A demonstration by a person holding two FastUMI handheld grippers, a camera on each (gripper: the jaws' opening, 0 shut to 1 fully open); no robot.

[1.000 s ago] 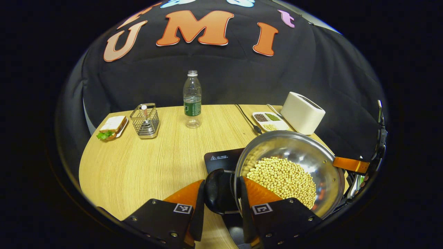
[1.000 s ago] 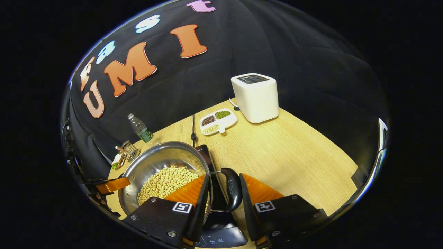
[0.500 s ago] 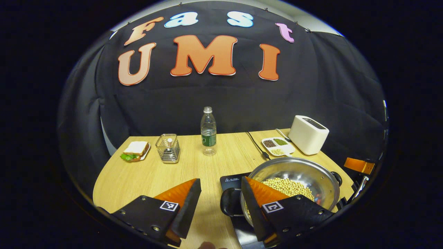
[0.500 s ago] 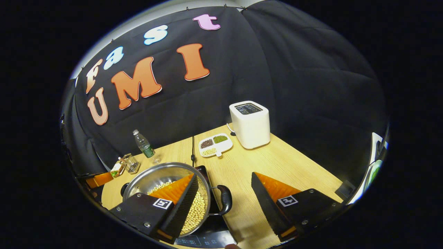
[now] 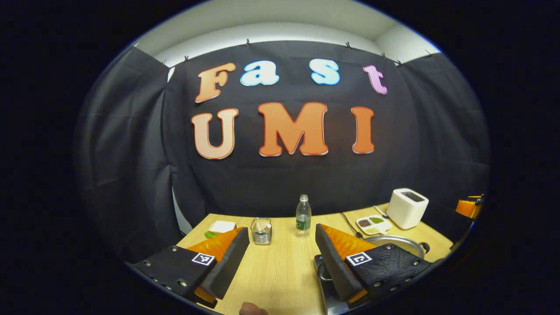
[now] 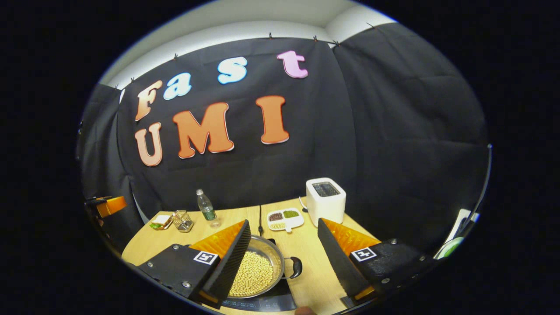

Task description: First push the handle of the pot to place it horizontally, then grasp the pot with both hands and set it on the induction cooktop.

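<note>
While both claws stand released, the right gripper (image 6: pixel 284 245) finger hides part of the pot (image 6: pixel 262 267) at lower centre; the induction cooktop (image 6: pixel 262 302) is cut off; the left gripper (image 5: pixel 282 249) grasps nothing.

Bare desk (image 5: pixel 280 267) runs wide between the wire basket (image 5: pixel 261 231) and the pot (image 6: pixel 258 273); bottle (image 5: pixel 302 215) stands at its far end. Right of the pot, open wood up to the toaster (image 6: pixel 325 201) and divided dish (image 6: pixel 285 218). Pot sits on the cooktop (image 6: pixel 262 302), its side handle (image 6: pixel 297 267) sticking rightward.
</note>
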